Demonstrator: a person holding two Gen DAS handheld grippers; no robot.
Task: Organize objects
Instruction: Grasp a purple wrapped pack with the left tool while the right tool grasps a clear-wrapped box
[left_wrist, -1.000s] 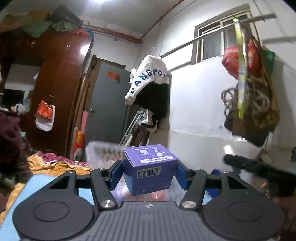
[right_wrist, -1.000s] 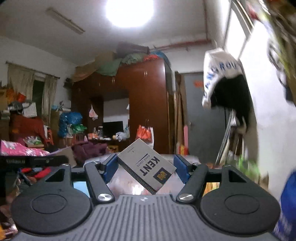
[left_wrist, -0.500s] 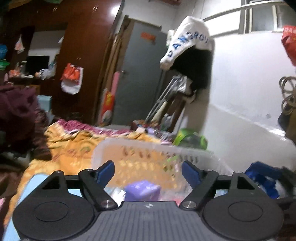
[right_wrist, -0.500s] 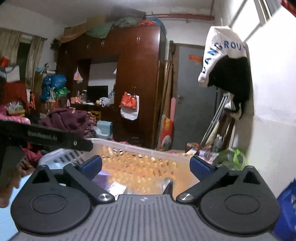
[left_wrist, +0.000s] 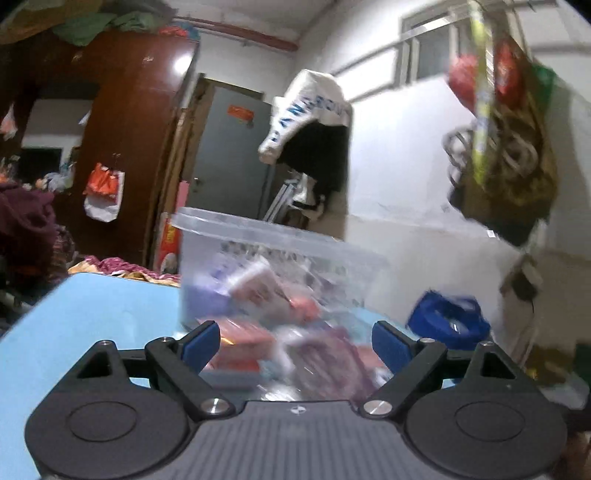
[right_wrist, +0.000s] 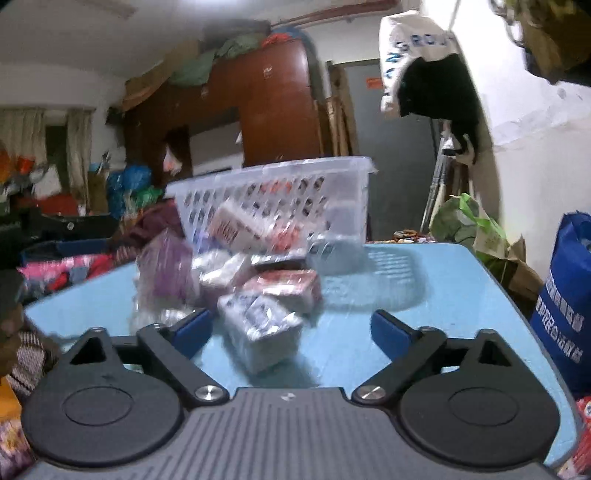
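A clear plastic basket (right_wrist: 273, 195) is tipped on its side over the blue table (right_wrist: 424, 291), and several small boxes and packets spill from it. A silver-wrapped pack (right_wrist: 258, 328) lies nearest my right gripper (right_wrist: 291, 332), which is open and empty. A red-and-white box (right_wrist: 284, 286) and a purple packet (right_wrist: 166, 269) lie behind it. In the left wrist view the basket (left_wrist: 273, 258) is blurred, with red and purple packs (left_wrist: 240, 343) on the table (left_wrist: 92, 317) just ahead of my open, empty left gripper (left_wrist: 295, 345).
A blue bag (right_wrist: 565, 314) stands off the table's right edge and also shows in the left wrist view (left_wrist: 447, 321). A green bag (right_wrist: 465, 225) sits behind the table. A brown wardrobe (right_wrist: 273, 110), a grey door (left_wrist: 225, 155) and hanging clothes (left_wrist: 310, 136) are behind.
Both grippers let go of their boxes, the purple one and the KENT one, and opened wide. The basket has since tipped over, and its contents now lie spilled on the table.
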